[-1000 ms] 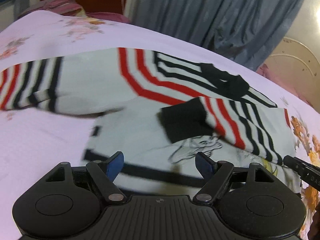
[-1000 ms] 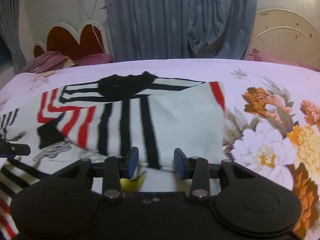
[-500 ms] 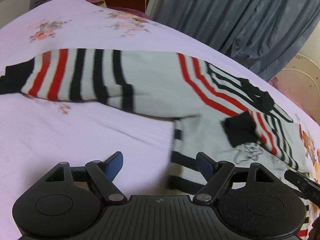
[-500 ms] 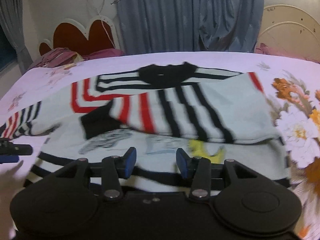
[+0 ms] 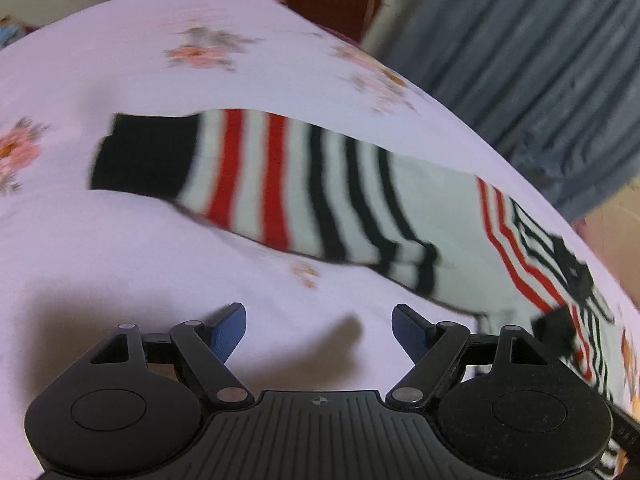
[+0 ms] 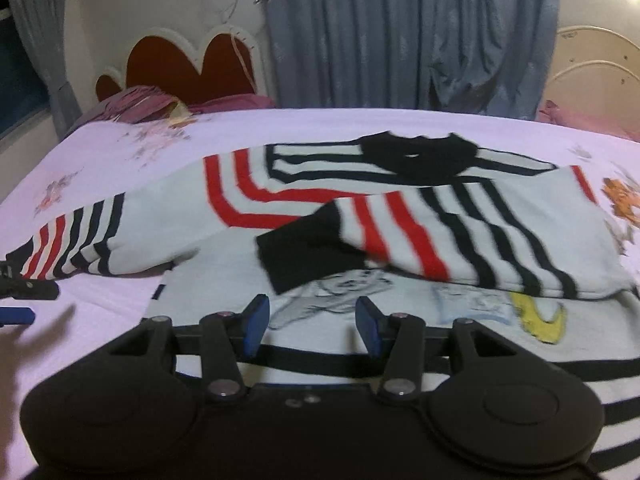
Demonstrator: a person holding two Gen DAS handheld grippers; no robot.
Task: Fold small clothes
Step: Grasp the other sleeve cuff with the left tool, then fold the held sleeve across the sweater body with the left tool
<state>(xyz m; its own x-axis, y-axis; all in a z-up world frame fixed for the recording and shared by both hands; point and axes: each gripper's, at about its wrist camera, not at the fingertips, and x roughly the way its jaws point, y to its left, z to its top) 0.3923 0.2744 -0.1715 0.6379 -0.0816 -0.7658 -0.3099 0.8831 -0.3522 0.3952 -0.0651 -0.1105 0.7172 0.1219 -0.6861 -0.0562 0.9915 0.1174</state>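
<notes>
A white sweater [image 6: 192,216] with red and black stripes lies flat on the bed, black collar [image 6: 416,156] at the far side. Its right sleeve [image 6: 460,236] is folded across the chest and ends in a black cuff [image 6: 296,252]. The other sleeve [image 5: 320,192] stretches out sideways, with its black cuff [image 5: 140,156] on the sheet. My left gripper [image 5: 318,312] is open over bare sheet, just short of that sleeve. My right gripper [image 6: 312,304] hovers over the sweater's printed front, jaws apart with nothing between them. The left gripper's fingertips [image 6: 18,314] show at the right wrist view's left edge.
The bed has a lilac floral sheet [image 6: 120,144]. A red scalloped headboard [image 6: 188,64] and pink bedding [image 6: 140,100] lie at the far left. Blue curtains [image 6: 400,32] hang behind, and a cream headboard [image 6: 596,76] stands at the right.
Both grippers have swept left. The left one went from over the sweater's body to the outstretched sleeve. The right one now sits over the sweater's middle, jaws slightly wider.
</notes>
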